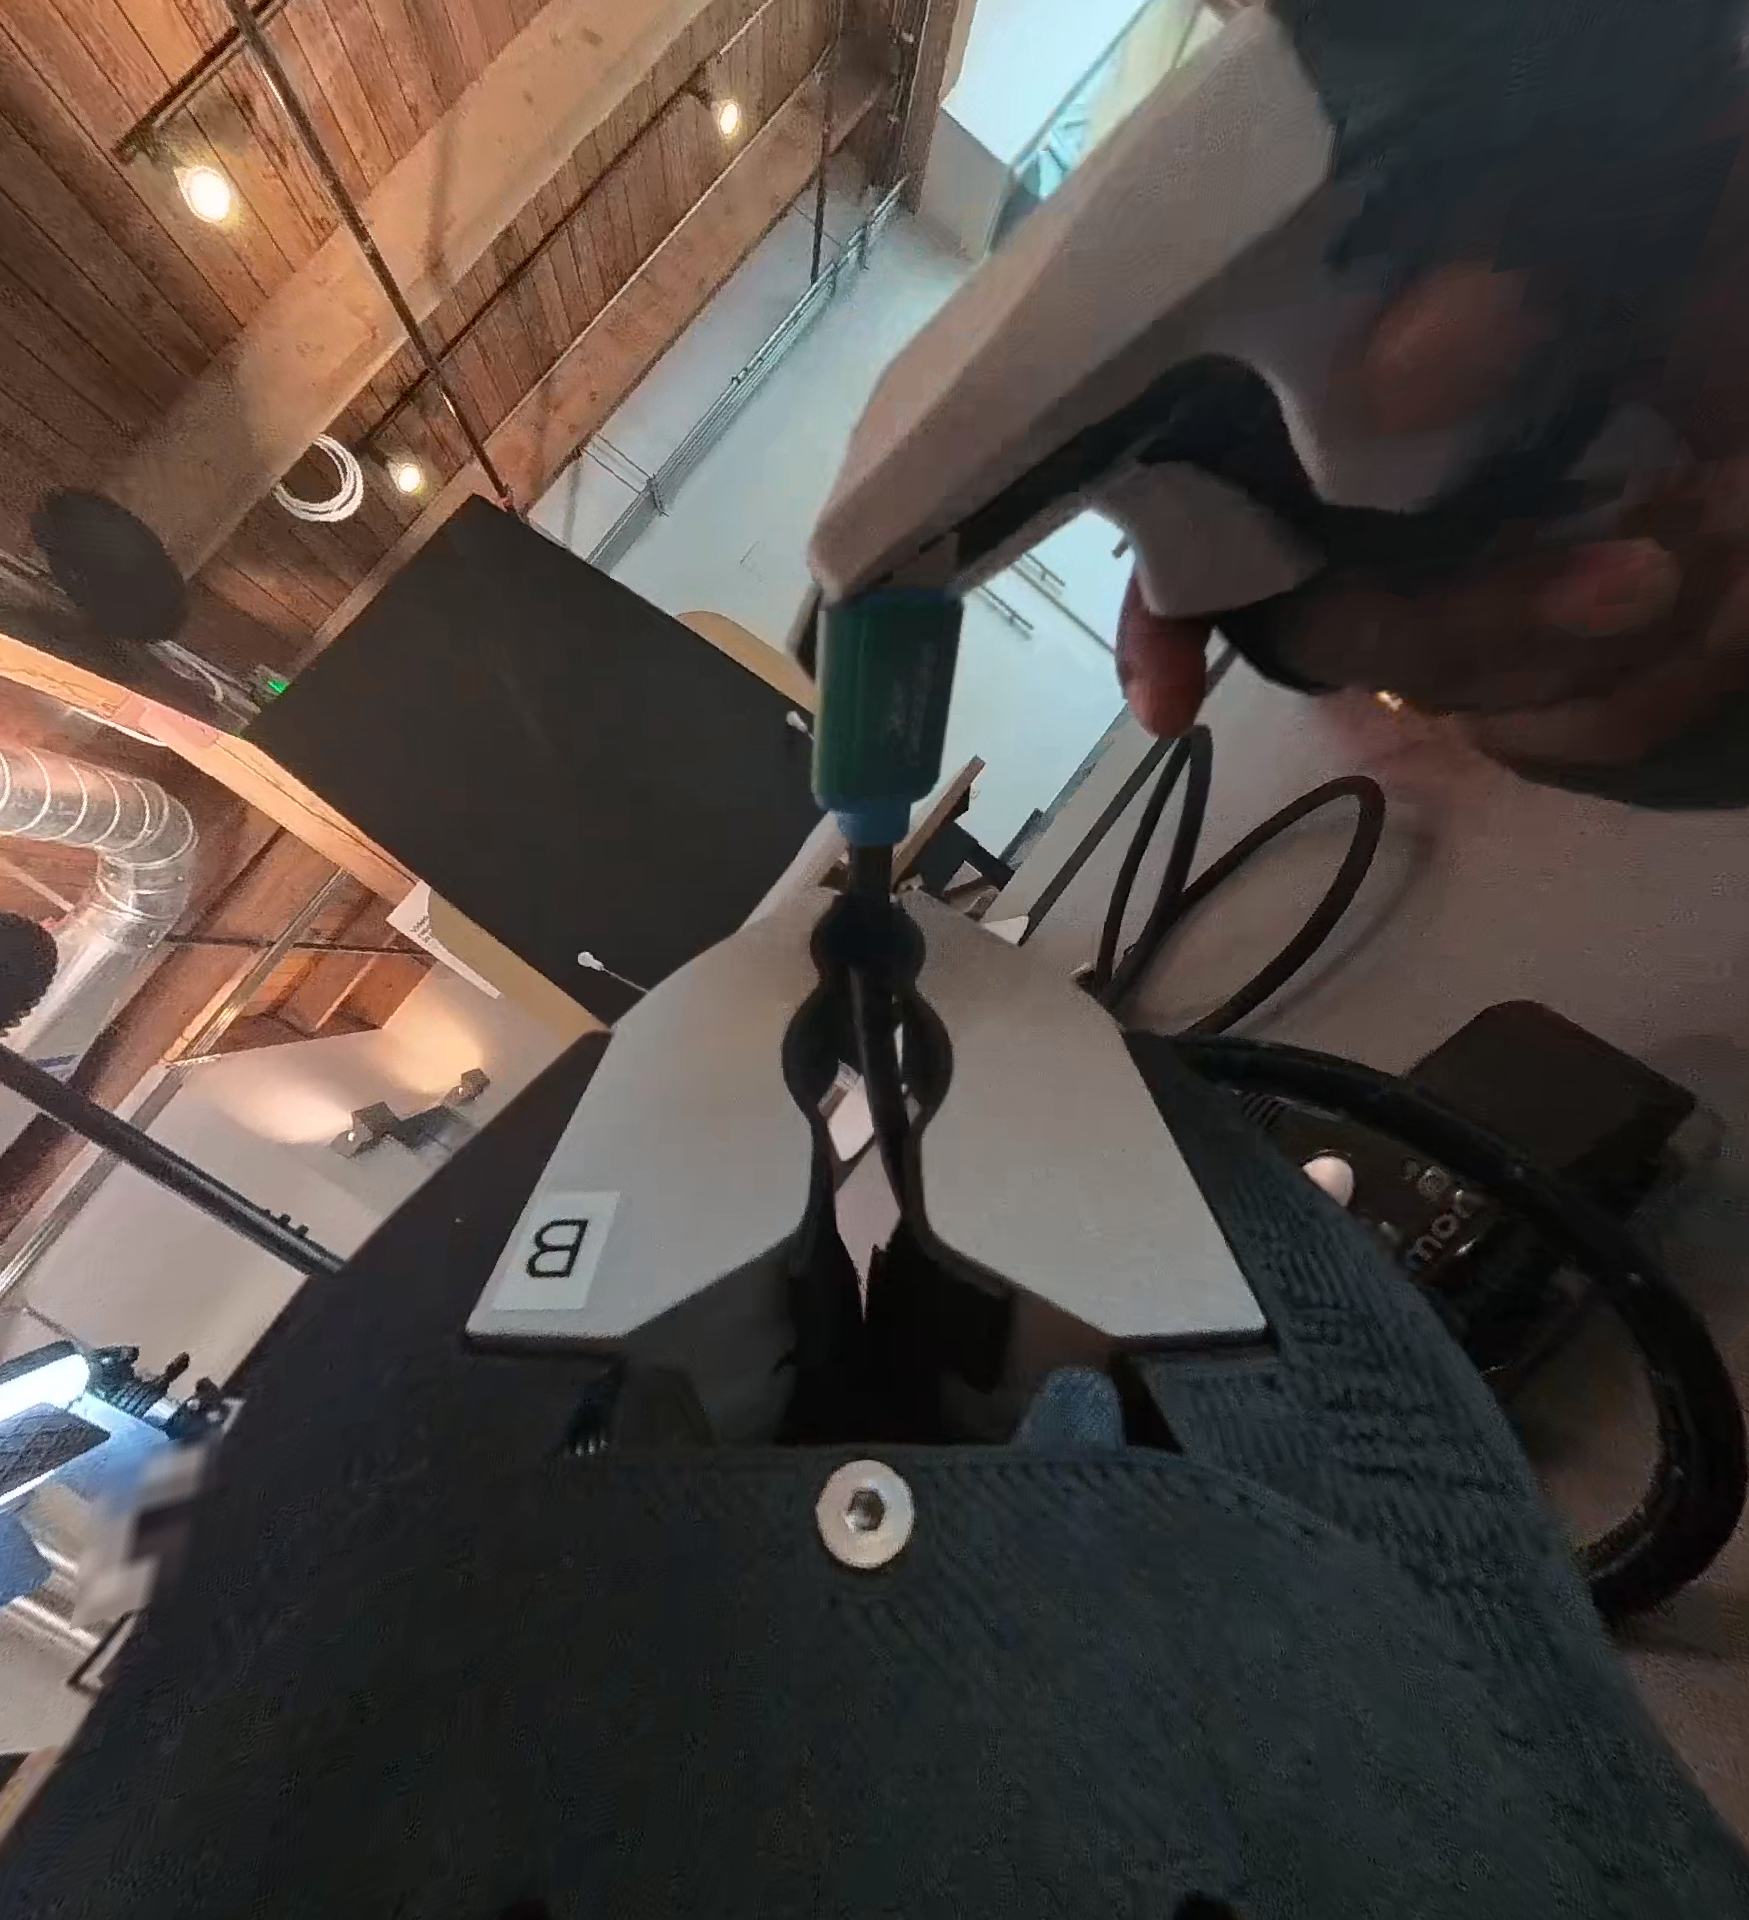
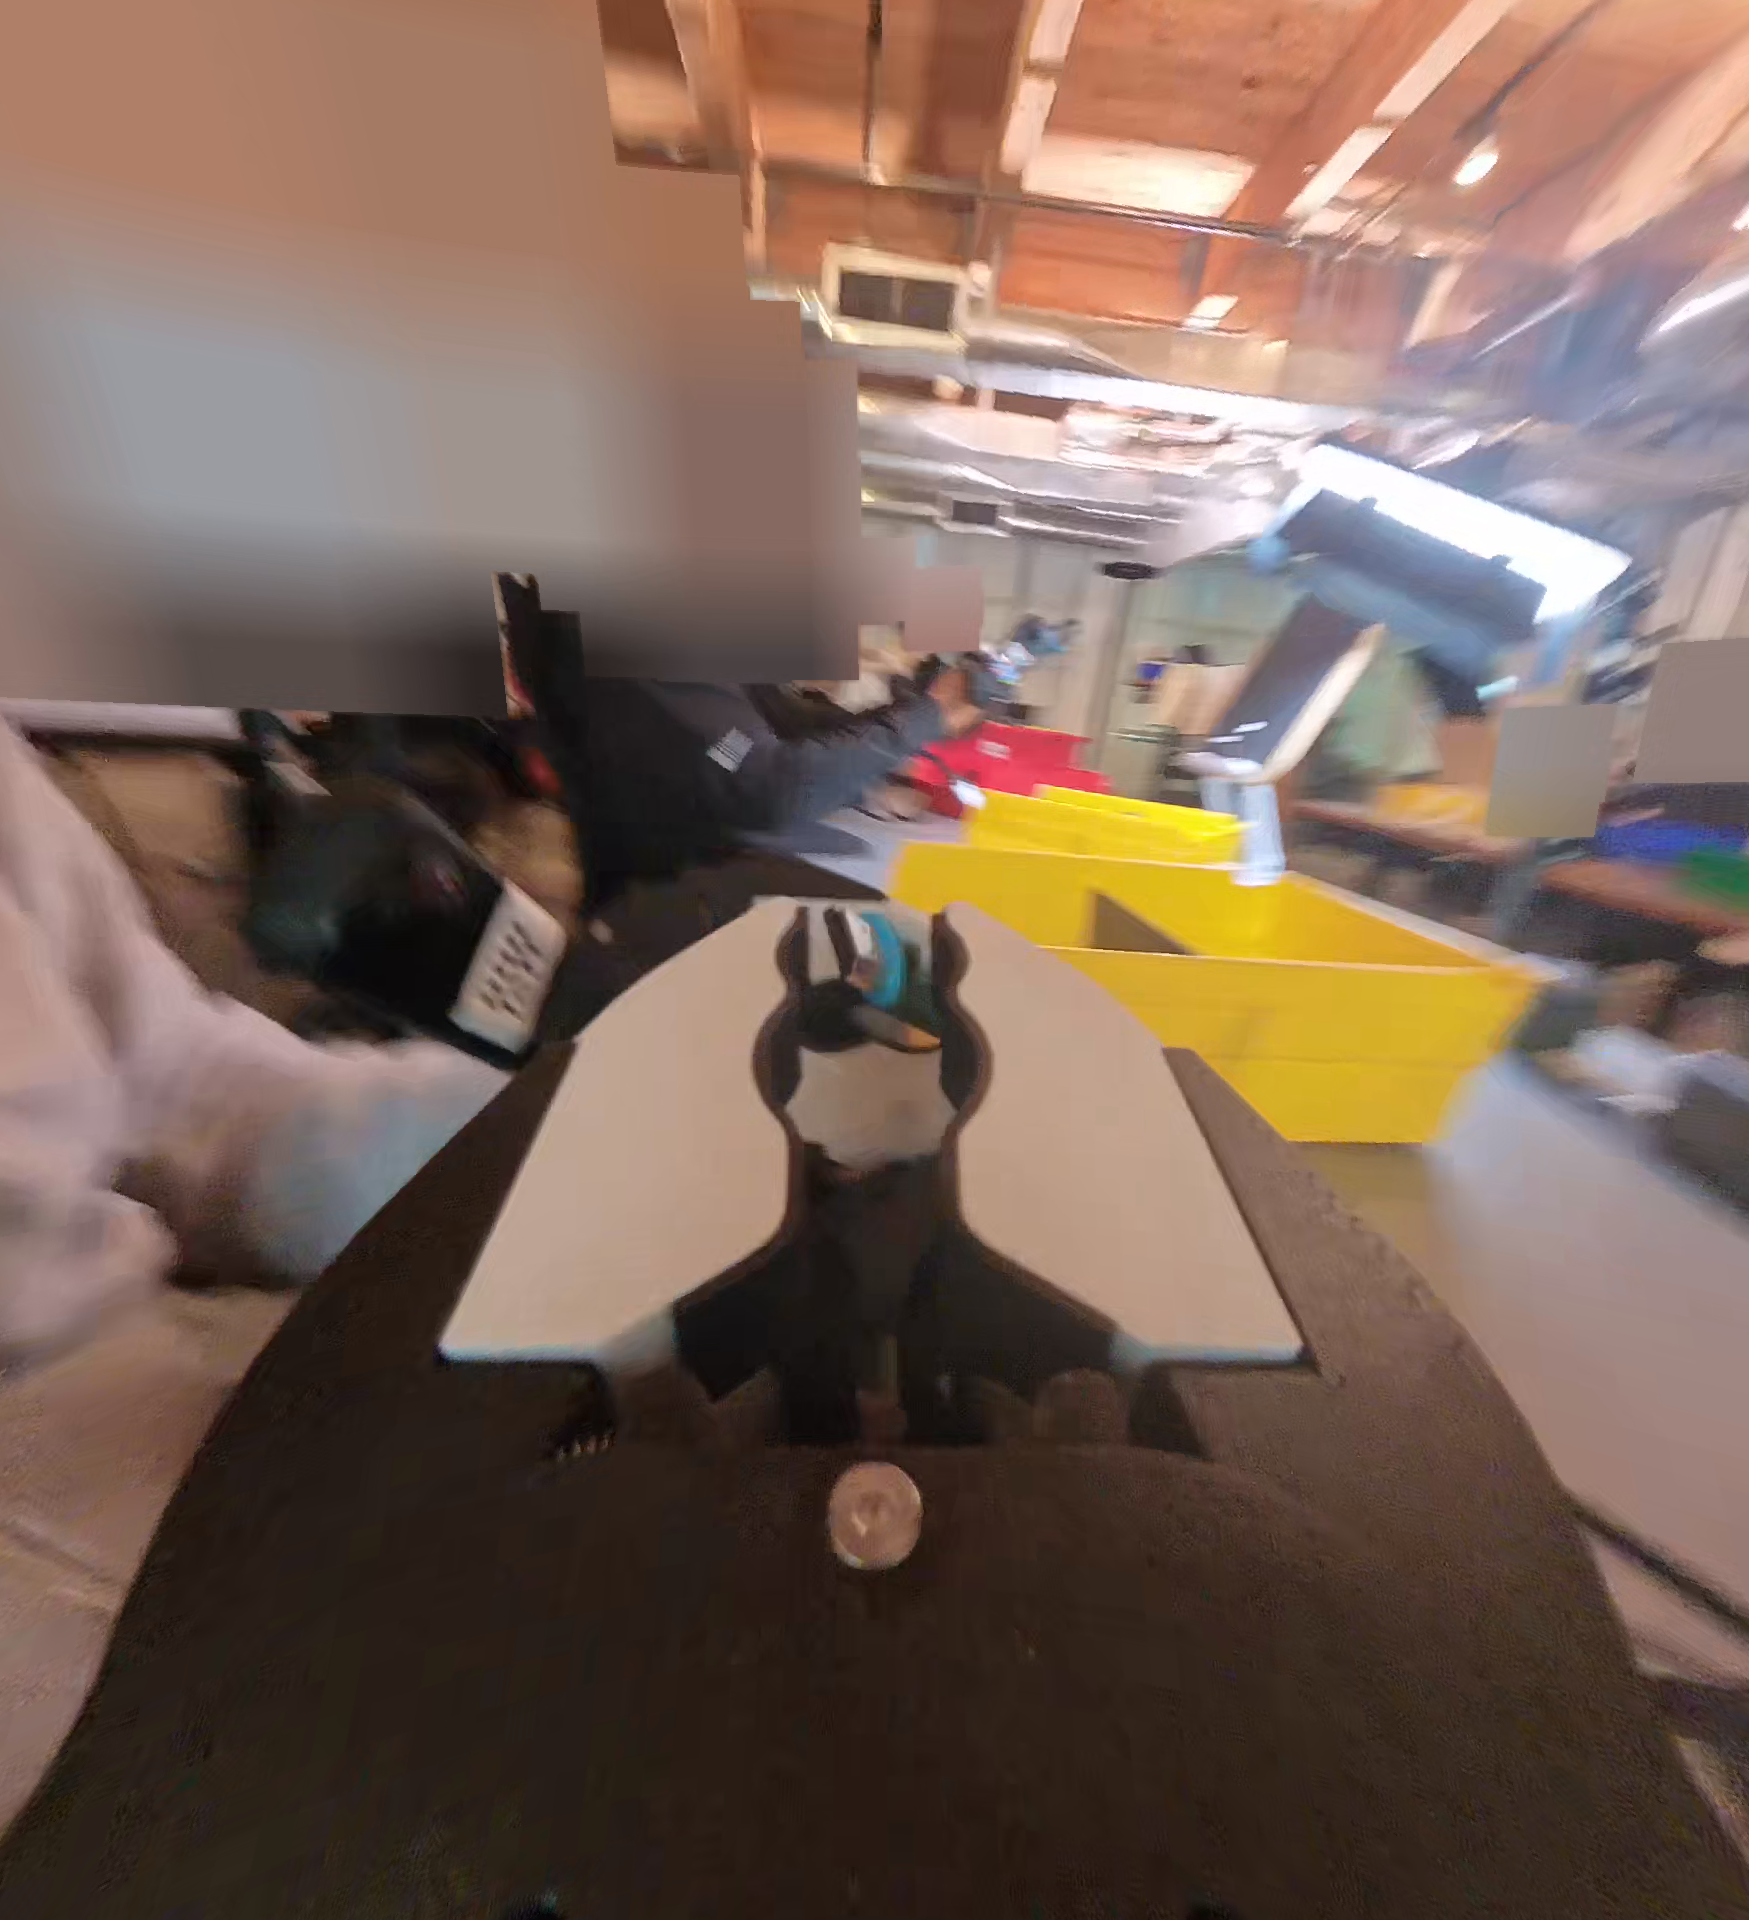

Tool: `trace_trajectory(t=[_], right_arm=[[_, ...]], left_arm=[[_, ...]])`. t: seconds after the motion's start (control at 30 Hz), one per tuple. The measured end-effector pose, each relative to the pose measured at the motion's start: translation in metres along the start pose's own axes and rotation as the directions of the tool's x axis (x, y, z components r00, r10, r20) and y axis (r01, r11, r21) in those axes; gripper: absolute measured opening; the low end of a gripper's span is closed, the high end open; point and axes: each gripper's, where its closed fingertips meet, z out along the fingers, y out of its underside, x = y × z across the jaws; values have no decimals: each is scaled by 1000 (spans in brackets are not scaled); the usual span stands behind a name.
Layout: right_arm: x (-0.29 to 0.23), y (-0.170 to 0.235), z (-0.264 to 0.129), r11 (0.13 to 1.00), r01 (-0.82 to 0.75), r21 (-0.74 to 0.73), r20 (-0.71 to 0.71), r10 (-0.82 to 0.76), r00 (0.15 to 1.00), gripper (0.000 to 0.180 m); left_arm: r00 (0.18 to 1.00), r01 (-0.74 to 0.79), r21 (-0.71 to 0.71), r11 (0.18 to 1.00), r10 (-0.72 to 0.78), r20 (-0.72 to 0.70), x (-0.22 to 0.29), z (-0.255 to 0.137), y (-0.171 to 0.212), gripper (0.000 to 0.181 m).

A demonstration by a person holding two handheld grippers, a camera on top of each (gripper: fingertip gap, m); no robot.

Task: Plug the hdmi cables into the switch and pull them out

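Observation:
In the left wrist view my left gripper (image 1: 865,914) is shut on the thin black HDMI cable (image 1: 875,1049), just behind its green plug (image 1: 885,707). The plug points up and away. My right gripper (image 1: 880,597) comes in from the upper right, held by a hand (image 1: 1576,520), and clamps the plug's far end. In the blurred right wrist view my right gripper (image 2: 875,935) is shut on the green-blue plug (image 2: 885,971), whose metal tip shows between the fingers. A black box with small round buttons (image 1: 1421,1195), seemingly the switch, lies low right, half hidden by my left gripper's body.
Black cable loops (image 1: 1254,914) and a black adapter block (image 1: 1556,1081) lie on the grey table beside the box. Yellow bins (image 2: 1265,987) stand ahead and right of my right gripper. A pale sleeve (image 2: 39,1039) fills the left of the right wrist view. Other people work at tables behind.

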Motion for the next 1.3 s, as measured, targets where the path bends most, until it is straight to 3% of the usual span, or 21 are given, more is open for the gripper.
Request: trace_trajectory(t=[0.1, 0.17, 0.3, 0.47, 0.77, 0.93, 1.03, 1.13, 1.3], right_arm=[[7, 14, 0, 897, 396, -199, -124, -424, 897, 35], [10, 19, 2, 826, 494, -273, -152, -544, 825, 37], [18, 14, -1, 828, 493, -269, -211, -550, 808, 25], [12, 19, 2, 782, 545, -304, -169, -607, 776, 12], [16, 21, 2, 632, 632, -449, -90, -735, 672, 15], [14, 22, 5, 600, 597, -534, -21, -714, 699, 11], [15, 13, 12, 590, 583, -559, 13, -697, 717, 11], [29, -9, 20, 544, 596, -591, 17, -730, 683, 11], [47, -72, 32, 458, 669, -585, -7, -828, 560, 11]], left_arm=[[999, 41, -6, 999, -41, -4, -3, 1, 5, 6], [999, 43, -13, 999, -43, -1, -4, 1, 7, 6], [1000, 10, -17, 1000, -10, -1, -1, 1, 6, 6], [1000, -7, -15, 1000, 7, -10, 2, 1, 6, 6], [1000, -4, -23, 1000, 4, -4, 1, 1, 7, 5], [1000, 4, -16, 1000, -4, 11, 0, 1, 6, 6], [996, 54, 28, 998, -56, 65, -10, -1, 1, 8], [977, 165, 132, 977, -180, 115, -29, -10, -10, 26], [840, 422, 353, 835, -506, 194, -81, -35, -13, 30]])
